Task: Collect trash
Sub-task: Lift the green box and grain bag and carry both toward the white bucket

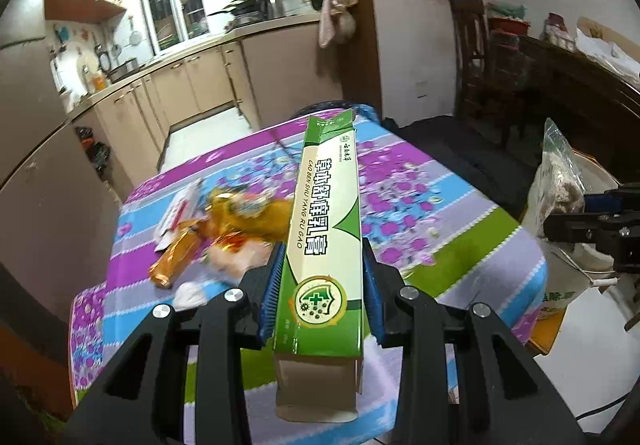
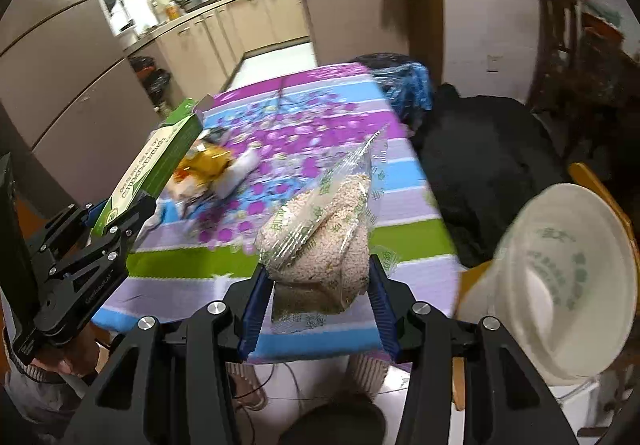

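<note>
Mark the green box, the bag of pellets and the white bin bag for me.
green toothpaste box (image 1: 326, 229), left wrist view, on its printed top face.
clear bag of pellets (image 2: 320, 245), right wrist view, on the pellet-filled bulge.
white bin bag (image 2: 568, 277), right wrist view, on its printed inner wall.

The long green-and-cream carton (image 1: 324, 245), centre of the left wrist view, bears large Chinese characters down its face and, beside them in small capitals, "CAO BEN SHU YANG RU GAO" (with a green cross-and-shield emblem near its lower end). Green print on the clear bag (image 2: 320, 241) is unreadable.
</note>
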`<act>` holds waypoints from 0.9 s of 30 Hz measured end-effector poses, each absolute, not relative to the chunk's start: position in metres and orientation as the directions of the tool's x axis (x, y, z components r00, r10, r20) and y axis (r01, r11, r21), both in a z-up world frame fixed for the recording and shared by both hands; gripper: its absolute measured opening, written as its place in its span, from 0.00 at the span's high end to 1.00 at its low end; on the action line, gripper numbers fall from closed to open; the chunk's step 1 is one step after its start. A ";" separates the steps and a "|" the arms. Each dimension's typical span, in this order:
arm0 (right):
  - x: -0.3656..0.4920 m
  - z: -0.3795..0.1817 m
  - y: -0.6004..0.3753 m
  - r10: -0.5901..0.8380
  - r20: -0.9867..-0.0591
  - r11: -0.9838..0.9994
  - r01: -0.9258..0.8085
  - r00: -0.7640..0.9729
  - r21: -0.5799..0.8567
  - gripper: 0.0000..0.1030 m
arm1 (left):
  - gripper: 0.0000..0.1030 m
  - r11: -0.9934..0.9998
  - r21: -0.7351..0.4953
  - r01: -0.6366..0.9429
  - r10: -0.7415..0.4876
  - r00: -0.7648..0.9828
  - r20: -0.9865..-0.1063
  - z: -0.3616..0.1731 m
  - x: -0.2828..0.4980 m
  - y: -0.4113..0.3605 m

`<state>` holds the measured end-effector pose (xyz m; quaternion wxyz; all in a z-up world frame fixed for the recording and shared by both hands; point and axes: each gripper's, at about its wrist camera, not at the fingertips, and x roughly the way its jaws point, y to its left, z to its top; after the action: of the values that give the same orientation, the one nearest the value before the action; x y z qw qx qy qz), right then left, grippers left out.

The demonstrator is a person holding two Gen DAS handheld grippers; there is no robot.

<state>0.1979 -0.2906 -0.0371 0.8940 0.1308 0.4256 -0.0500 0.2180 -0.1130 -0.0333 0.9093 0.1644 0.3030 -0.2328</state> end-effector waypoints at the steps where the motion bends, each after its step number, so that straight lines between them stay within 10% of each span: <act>1: 0.193 -0.035 -0.299 0.002 -0.776 0.959 0.219 0.631 0.180 0.53 | 0.67 0.832 0.162 0.530 -0.328 0.706 -0.628 -0.033 0.217 -0.118; 27: 0.065 -0.024 -0.508 -0.342 -0.831 0.790 0.613 0.440 -0.001 0.53 | 0.67 0.521 0.277 0.808 -0.524 0.558 -0.644 -0.035 0.165 -0.341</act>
<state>0.0655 -0.5081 -0.0242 0.8347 0.1521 0.4455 -0.2858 0.1651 -0.3408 -0.0352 0.8355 0.2845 0.2495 -0.3984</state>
